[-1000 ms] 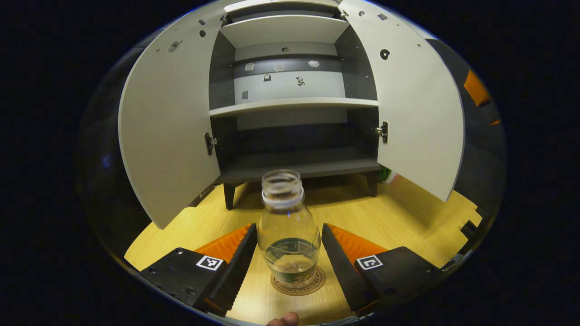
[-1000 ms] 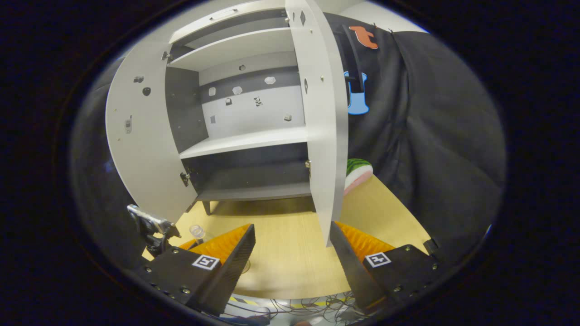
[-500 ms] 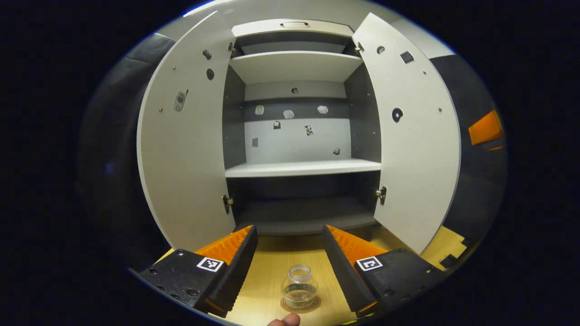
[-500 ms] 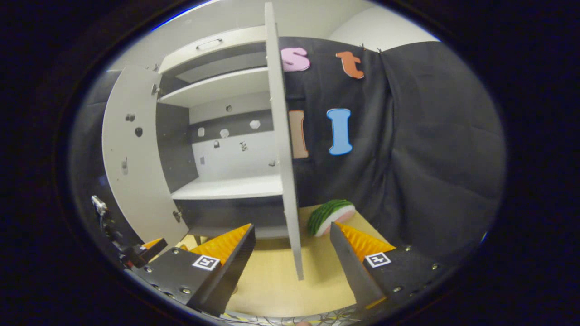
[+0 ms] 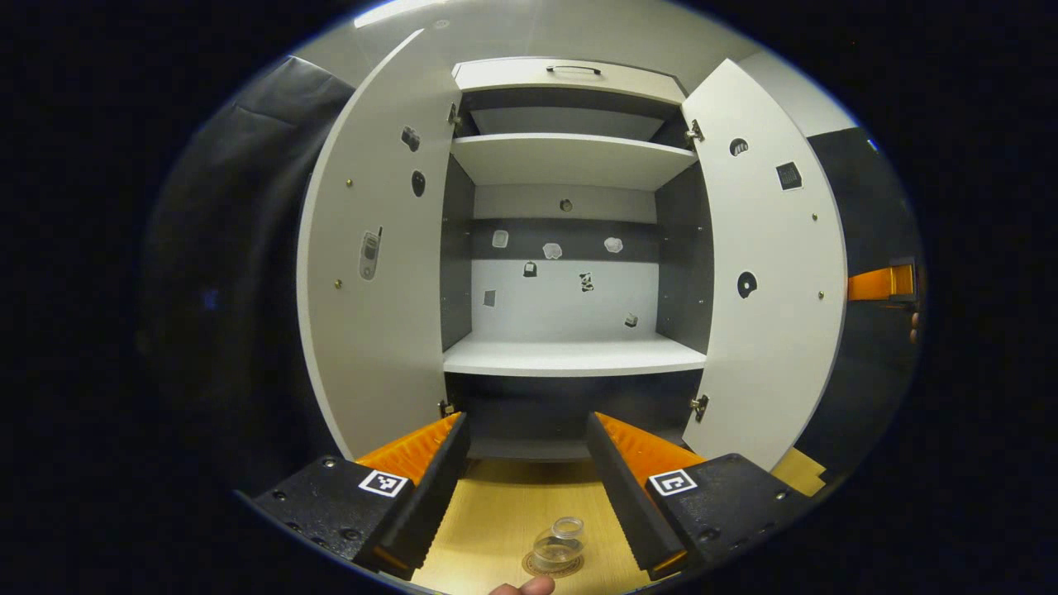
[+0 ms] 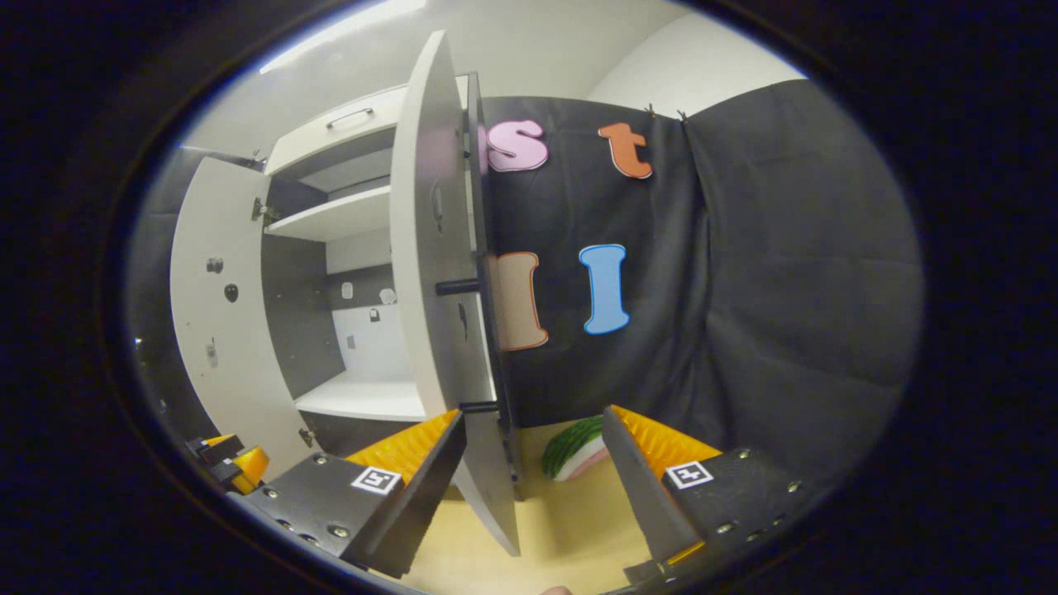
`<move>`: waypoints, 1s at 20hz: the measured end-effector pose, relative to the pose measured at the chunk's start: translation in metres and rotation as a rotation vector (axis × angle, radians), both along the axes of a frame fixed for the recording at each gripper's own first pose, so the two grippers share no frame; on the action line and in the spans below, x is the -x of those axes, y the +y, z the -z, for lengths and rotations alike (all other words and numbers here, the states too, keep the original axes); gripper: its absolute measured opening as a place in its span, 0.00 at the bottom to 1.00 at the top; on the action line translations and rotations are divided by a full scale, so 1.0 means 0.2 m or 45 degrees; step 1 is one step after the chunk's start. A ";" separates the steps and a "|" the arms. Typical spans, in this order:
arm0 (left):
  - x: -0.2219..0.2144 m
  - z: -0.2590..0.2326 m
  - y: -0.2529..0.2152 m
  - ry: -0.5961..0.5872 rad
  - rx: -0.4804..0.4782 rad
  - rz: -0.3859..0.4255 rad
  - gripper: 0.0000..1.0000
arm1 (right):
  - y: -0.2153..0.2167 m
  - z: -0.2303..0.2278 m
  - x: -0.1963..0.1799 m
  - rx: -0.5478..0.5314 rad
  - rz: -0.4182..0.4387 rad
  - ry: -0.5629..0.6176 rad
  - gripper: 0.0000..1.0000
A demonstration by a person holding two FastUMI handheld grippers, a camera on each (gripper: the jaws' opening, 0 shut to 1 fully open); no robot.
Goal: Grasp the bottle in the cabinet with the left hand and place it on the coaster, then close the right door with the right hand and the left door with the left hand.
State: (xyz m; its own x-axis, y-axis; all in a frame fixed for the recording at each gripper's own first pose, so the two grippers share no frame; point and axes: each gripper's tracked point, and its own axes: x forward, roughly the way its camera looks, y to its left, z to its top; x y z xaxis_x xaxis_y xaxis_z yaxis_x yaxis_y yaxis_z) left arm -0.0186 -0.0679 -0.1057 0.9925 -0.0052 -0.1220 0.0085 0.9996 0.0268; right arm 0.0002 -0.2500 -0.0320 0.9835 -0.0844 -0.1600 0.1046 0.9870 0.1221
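The left hand-held gripper (image 5: pixel 529 463) has its fingers spread apart with nothing between them; below and between them, the clear bottle (image 5: pixel 559 539) stands upright on the round coaster (image 5: pixel 552 566) on the table (image 5: pixel 496 521). Beyond it, the cabinet (image 5: pixel 570 248) has both doors swung open. The right hand-held gripper (image 6: pixel 533 463) is also spread apart and empty, with the right door (image 6: pixel 438 273) edge-on between its fingers, nearer the left one.

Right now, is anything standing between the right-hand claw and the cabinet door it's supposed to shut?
Nothing visible does. The right gripper is open just in front of the right door, whose lower edge sits between its fingers. The watermelon slice lies behind, clear of it.
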 end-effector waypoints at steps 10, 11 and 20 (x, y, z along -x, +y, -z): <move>0.05 0.01 0.12 0.041 0.043 -0.056 0.90 | 0.07 0.02 -0.09 -0.023 -0.114 -0.020 0.98; 0.05 0.01 0.13 0.041 0.039 -0.064 0.90 | 0.09 0.02 -0.09 -0.028 -0.131 -0.026 0.98; 0.06 0.00 0.21 0.029 0.045 -0.082 0.90 | 0.39 0.02 -0.16 -0.041 -0.296 -0.054 0.98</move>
